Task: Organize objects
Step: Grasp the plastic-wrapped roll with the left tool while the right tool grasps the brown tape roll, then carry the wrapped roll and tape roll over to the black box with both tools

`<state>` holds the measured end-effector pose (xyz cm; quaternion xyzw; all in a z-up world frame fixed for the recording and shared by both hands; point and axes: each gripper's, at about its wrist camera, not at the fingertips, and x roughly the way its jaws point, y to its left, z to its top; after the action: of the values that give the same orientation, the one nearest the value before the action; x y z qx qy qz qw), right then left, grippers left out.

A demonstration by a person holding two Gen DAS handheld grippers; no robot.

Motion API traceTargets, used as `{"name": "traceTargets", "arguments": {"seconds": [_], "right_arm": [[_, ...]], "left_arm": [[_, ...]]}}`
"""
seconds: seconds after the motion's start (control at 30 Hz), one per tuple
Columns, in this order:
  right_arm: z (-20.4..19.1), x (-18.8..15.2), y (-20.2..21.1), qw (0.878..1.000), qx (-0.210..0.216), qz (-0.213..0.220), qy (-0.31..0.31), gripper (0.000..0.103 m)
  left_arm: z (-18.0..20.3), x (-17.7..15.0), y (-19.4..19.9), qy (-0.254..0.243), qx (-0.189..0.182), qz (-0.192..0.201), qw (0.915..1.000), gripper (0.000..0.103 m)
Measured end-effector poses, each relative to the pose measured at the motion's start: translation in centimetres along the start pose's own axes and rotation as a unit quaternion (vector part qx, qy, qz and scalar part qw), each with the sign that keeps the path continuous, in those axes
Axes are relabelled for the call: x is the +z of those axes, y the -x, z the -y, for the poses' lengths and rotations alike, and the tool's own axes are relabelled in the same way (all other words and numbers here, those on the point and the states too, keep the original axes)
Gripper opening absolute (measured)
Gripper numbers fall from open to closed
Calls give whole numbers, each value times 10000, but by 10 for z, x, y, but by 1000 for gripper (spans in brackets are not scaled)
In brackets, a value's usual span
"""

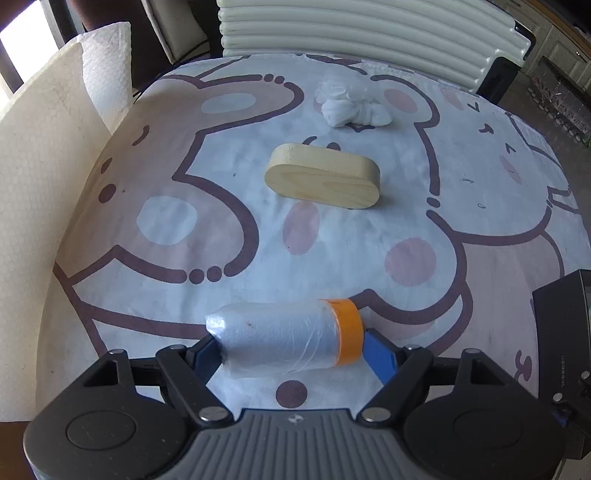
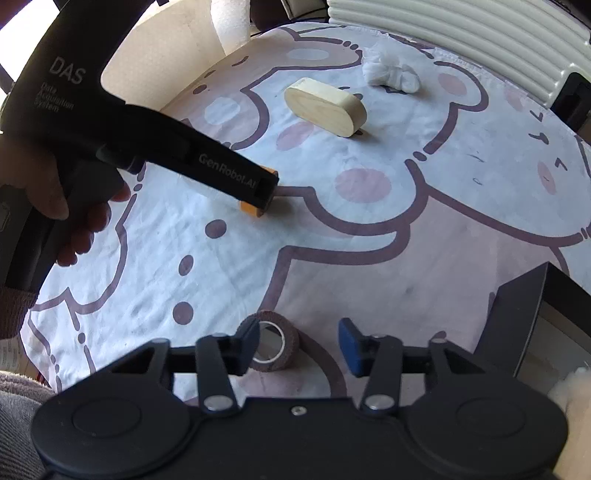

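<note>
In the left wrist view my left gripper (image 1: 291,350) is shut on a roll of clear plastic film with an orange tape end (image 1: 284,339), one blue pad on each end of it. It hangs just above the cartoon-print tablecloth (image 1: 221,221). From the right wrist view only the orange end of this roll (image 2: 255,208) shows, under the left tool's black housing. My right gripper (image 2: 301,341) is open. A brown bandage roll (image 2: 275,345) lies on the cloth against its left finger (image 2: 251,338), and the right finger (image 2: 351,345) stands clear of it.
An oval wooden block (image 1: 323,177) (image 2: 325,107) and a white knotted plastic bundle (image 1: 351,103) (image 2: 391,75) lie farther back. A black box (image 1: 565,332) (image 2: 524,314) stands at the right edge. White foam sheets (image 1: 44,184) lean at the left. A ribbed white chair back (image 1: 369,33) is behind.
</note>
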<state>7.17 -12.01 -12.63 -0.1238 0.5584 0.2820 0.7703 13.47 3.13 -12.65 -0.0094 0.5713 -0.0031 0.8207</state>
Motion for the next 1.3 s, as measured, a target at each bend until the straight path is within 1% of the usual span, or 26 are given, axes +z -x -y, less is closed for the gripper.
{"name": "traceTargets", "arguments": {"seconds": [0.07, 0.13, 0.2, 0.27, 0.33, 0.47, 0.67, 0.7, 0.73, 0.77, 0.8, 0.87, 0.97, 1.07, 1.17, 1.3], "right_arm": [[-6, -3, -3, 9997, 13, -66, 217, 72], [-13, -6, -8, 9989, 25, -158, 442, 76], [-21, -8, -15, 9973, -156, -247, 673, 77], [-24, -8, -20, 9960, -342, -301, 767, 77], [-22, -6, -22, 9967, -279, -301, 702, 77], [-21, -3, -23, 9972, -262, -297, 640, 75], [-25, -1, -26, 9967, -194, -339, 705, 65], [-25, -1, -27, 9967, -164, -353, 707, 61], [-25, 0, -27, 9967, -124, -366, 708, 58], [-26, 1, -27, 9969, -69, -377, 689, 53], [-26, 1, -27, 9971, -17, -378, 661, 48], [-27, 3, -24, 9974, 45, -358, 628, 43], [-27, 5, -22, 9973, -162, -304, 642, 43], [-23, 3, -17, 9980, -263, -251, 515, 43], [-17, 4, -7, 9988, -342, -72, 340, 43], [-8, 6, 10, 9984, -499, 272, 37, 43]], "left_arm": [[0, 0, 0, 39, 36, 10, 10000, 82], [0, 0, 1, 62, 96, 38, 9999, 83], [2, 0, 0, 61, 160, 63, 9998, 84], [4, 1, 0, 5, 254, 92, 9996, 86], [4, 1, -1, -37, 347, 105, 9993, 89], [2, 2, -3, -71, 441, 104, 9989, 89], [4, 2, -6, -158, 470, 23, 9988, 89], [3, 2, -6, -158, 454, 15, 9988, 89], [3, 3, -5, -148, 425, 10, 9990, 86], [3, 3, -5, -135, 411, 6, 9991, 83], [2, 3, -5, -121, 381, -4, 9992, 82], [1, 3, -4, -98, 324, -34, 9994, 79], [1, 2, -1, -76, 261, -40, 9996, 78], [0, 3, 7, -9, 242, 59, 9997, 78], [0, 4, 17, 17, 261, 188, 9995, 78], [2, 3, 33, 41, 271, 388, 9989, 78]]}}
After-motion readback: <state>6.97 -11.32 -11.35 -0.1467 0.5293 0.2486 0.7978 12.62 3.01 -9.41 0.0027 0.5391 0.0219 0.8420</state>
